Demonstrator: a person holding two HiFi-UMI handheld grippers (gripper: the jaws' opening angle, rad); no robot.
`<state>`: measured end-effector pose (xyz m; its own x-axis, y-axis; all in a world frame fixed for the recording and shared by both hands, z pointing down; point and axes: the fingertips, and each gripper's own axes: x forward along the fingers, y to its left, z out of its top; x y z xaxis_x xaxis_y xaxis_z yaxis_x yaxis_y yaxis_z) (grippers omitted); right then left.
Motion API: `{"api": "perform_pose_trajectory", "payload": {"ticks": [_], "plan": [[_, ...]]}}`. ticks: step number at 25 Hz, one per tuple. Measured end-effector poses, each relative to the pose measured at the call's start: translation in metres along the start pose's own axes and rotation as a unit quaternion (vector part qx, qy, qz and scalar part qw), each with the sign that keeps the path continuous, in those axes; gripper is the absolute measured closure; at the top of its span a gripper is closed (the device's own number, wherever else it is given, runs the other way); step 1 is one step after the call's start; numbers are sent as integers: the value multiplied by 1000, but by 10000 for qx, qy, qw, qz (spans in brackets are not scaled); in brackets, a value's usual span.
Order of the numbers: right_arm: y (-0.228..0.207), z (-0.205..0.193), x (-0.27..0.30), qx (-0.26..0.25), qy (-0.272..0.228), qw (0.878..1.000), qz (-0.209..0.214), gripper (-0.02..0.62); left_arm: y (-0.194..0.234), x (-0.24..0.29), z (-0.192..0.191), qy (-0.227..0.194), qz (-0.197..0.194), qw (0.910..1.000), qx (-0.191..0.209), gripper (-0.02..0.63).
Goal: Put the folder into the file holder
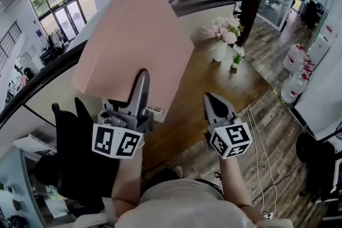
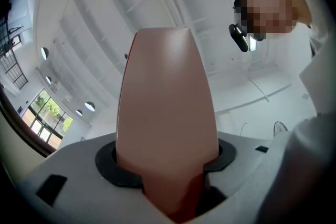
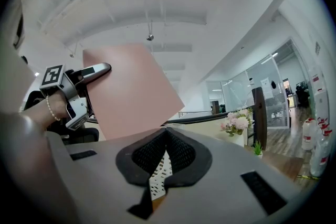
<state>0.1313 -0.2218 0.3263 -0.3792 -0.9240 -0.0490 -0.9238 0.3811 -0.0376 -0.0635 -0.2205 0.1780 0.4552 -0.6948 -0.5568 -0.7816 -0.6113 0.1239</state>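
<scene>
The left gripper (image 1: 141,78) clamped the flat, pale-pink card folder (image 1: 133,34), raised upright. The right gripper (image 1: 211,99) was closed, empty.

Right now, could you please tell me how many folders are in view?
1: the pink folder, clamped in the left gripper and held up in the air. It blocks much of the head view, so others may be hidden behind it.

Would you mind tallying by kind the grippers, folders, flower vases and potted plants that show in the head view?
Grippers: 2 (left gripper, right gripper)
Pink folder: 1
Vase of flowers: 1
Potted plant: 1
Total: 5
</scene>
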Motion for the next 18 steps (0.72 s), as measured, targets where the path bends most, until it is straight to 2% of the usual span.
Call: {"api": "perform_pose_trajectory", "payload": {"ticks": [7,18], "plan": [[11,0,38,-14,-61,9999,126,586,38,4,5,39,249,9991,329,313],[21,-4,57,-31,-49,9998,172,586,65,6,-18,236,385,9984,327,313]]}}
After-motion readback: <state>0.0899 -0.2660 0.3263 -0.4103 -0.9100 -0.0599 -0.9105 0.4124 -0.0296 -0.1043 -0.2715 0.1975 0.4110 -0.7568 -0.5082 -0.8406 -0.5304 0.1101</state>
